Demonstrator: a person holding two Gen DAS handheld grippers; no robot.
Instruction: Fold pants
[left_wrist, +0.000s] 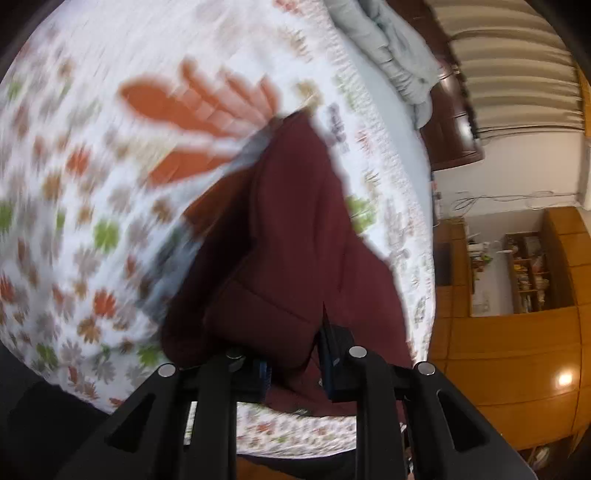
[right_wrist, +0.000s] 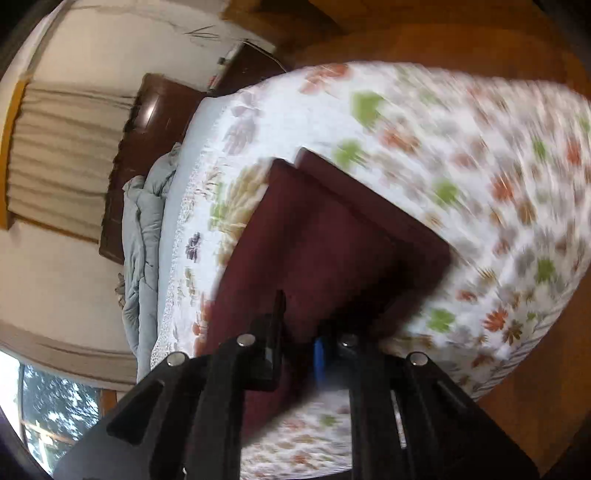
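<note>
Surface: a bed covered by a white bedspread (left_wrist: 110, 184) printed with orange, green and brown flowers; print is motion-blurred in both views. A grey quilt (left_wrist: 399, 55) lies bunched at the top centre of the left wrist view, against a dark wooden headboard (left_wrist: 450, 122). Pleated beige curtains (left_wrist: 517, 74) fill the upper right; below them a white wall, then orange wooden cabinets (left_wrist: 509, 354) with an open shelf of small items at right centre. In the right wrist view a window (right_wrist: 55, 406) with foliage behind it sits at lower left.

Left gripper (left_wrist: 295, 373): bottom centre of its frame, fingers clenched on a bunch of the maroon pants (left_wrist: 295, 229); cloth fills the narrow gap between the pads and spills over them.

Right gripper (right_wrist: 299, 350): bottom centre of its frame, fingers drawn in on the edge of the same pants (right_wrist: 325, 229), fabric pinched between them.

Pants: dark maroon, a seam visible in the left view. They run from each gripper up toward frame centre, over the bedspread. In the right view they show a flat panel with straight edges and a squared corner at centre right; in the left view, rumpled folds.
</note>
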